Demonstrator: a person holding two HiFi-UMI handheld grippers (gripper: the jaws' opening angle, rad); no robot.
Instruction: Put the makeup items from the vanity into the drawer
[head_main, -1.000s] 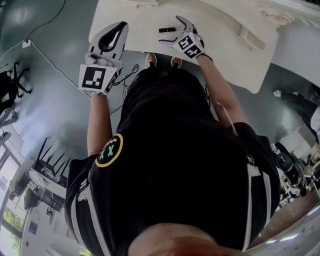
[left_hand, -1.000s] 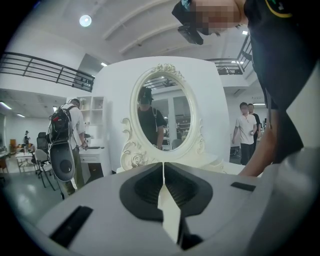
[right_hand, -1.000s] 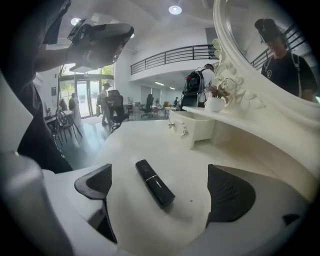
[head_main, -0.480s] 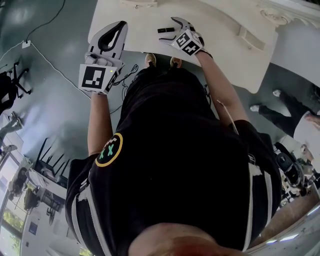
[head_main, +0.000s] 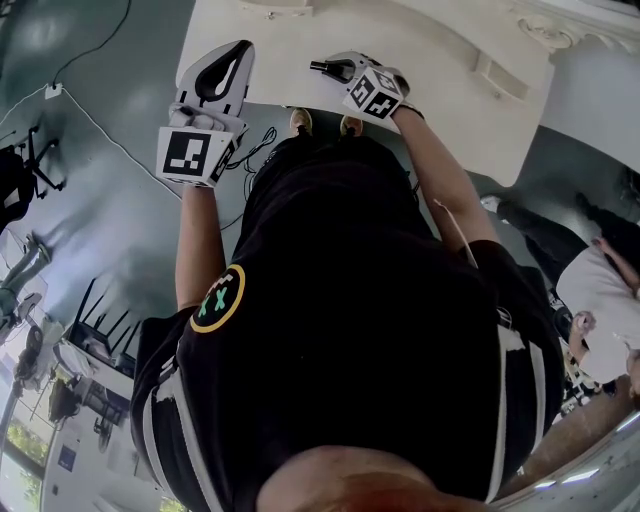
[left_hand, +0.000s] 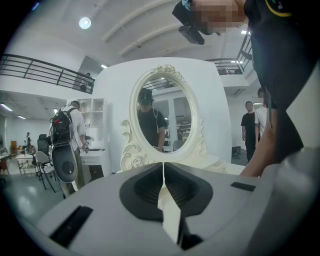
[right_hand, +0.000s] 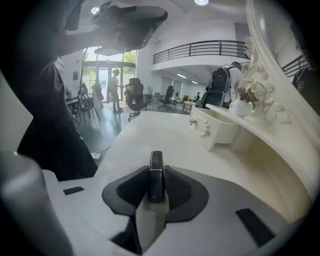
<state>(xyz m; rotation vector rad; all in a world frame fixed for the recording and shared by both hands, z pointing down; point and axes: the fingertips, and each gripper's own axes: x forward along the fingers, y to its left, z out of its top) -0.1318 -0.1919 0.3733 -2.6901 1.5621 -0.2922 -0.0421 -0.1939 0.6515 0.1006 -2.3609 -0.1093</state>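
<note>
Over at the left edge of the white vanity top (head_main: 430, 60) the left gripper (head_main: 240, 50) hangs level with its jaws pressed together and nothing between them, pointing across at the oval mirror (left_hand: 162, 117) and taking no part in the work. Toward the middle of the near edge, the right gripper (head_main: 338, 68) tilts down onto the tabletop, and its jaws have just been closing on a slim black makeup stick (right_hand: 156, 160). The dark pads now sit against both of its long sides, and its printed end pokes out past the fingertips. From where I stand the stick looks to be at or barely off the surface; I cannot tell whether it has left the wood. So the step in hand is the pick-up of this one item, and I see no other makeup lying on the bare part of the top. Further right, well apart from the gripper, the small white drawer (right_hand: 215, 131) with its two knobs juts out from beneath the mirror's carved frame, and it seems to be pulled out already. The next move, I'd judge, calls for lifting the stick clear, carrying it rightward over the drawer's front wall, and lining its length up with the narrow box before the pads part. A stick this smooth and thin could swivel between them if the squeeze is light.
</note>
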